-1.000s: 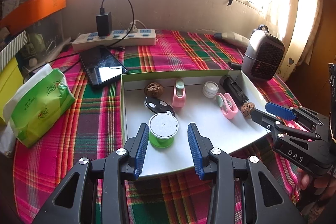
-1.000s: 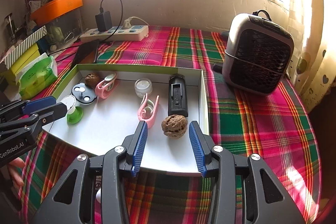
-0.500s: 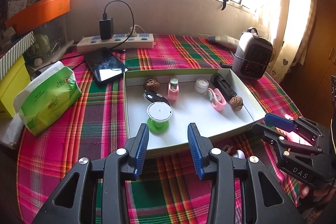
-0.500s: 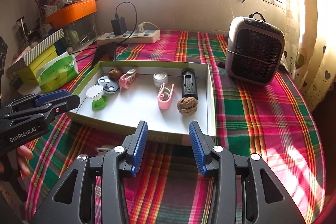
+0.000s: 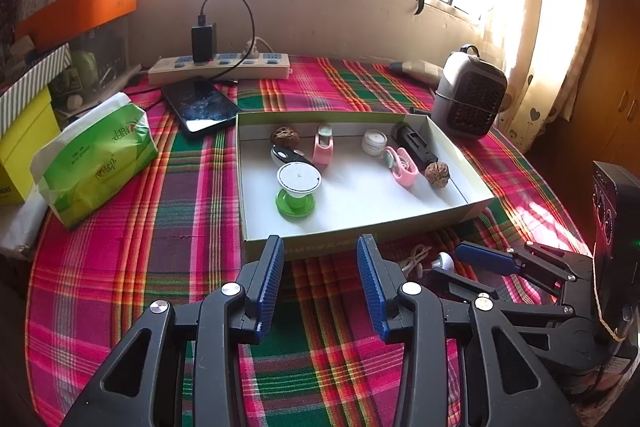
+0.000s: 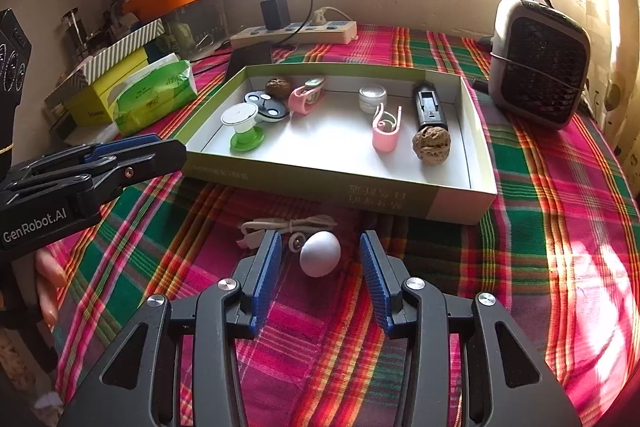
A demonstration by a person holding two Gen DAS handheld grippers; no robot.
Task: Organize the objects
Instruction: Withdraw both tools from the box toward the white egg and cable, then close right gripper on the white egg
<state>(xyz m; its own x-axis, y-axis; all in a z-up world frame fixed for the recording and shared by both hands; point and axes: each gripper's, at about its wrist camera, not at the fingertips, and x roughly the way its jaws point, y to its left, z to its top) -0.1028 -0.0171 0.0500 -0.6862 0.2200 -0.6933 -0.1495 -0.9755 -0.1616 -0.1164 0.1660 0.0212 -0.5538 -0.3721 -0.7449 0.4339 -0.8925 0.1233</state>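
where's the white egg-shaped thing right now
In the right wrist view the white egg-shaped object lies on the plaid cloth outside the box, beside a coiled white cable, between the open right tongs.

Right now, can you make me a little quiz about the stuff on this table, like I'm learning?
1. True or false: the white egg lies inside the box.
2. How many walnuts are in the box?
3. What lies on the cloth just behind the egg: A a cable, B a phone, C a spoon?

Key: 1 false, it lies on the cloth between the right gripper's open fingers; 2 two; 3 A.
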